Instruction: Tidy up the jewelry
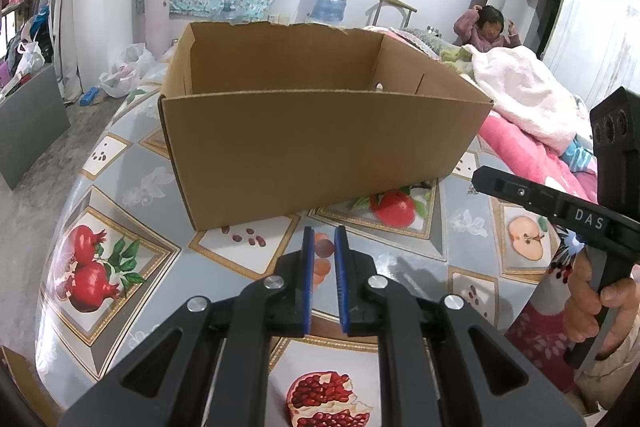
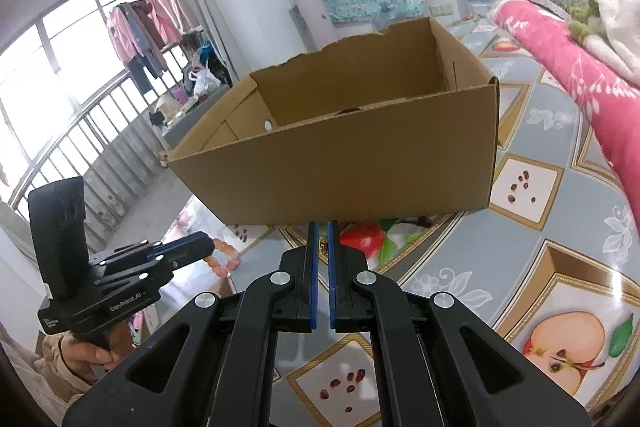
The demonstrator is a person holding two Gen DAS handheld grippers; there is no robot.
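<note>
An open brown cardboard box (image 1: 320, 147) stands on the fruit-print tablecloth, straight ahead of both grippers; it also shows in the right wrist view (image 2: 340, 163). My left gripper (image 1: 324, 239) hovers just short of the box's near wall. In the right wrist view the left gripper (image 2: 208, 247) is shut on a pink bead bracelet (image 2: 226, 259) that hangs from its fingertips. My right gripper (image 2: 323, 231) is nearly closed, with a small gold-coloured piece (image 2: 321, 247) between its blue pads, close to the box's near wall. I cannot see the bottom of the box.
The round table (image 1: 120, 187) has a grey cloth with fruit pictures. A pink blanket (image 2: 580, 75) and bedding lie to the right. A child (image 1: 486, 27) sits behind the bed. A clothes rack (image 2: 152, 23) stands by the window.
</note>
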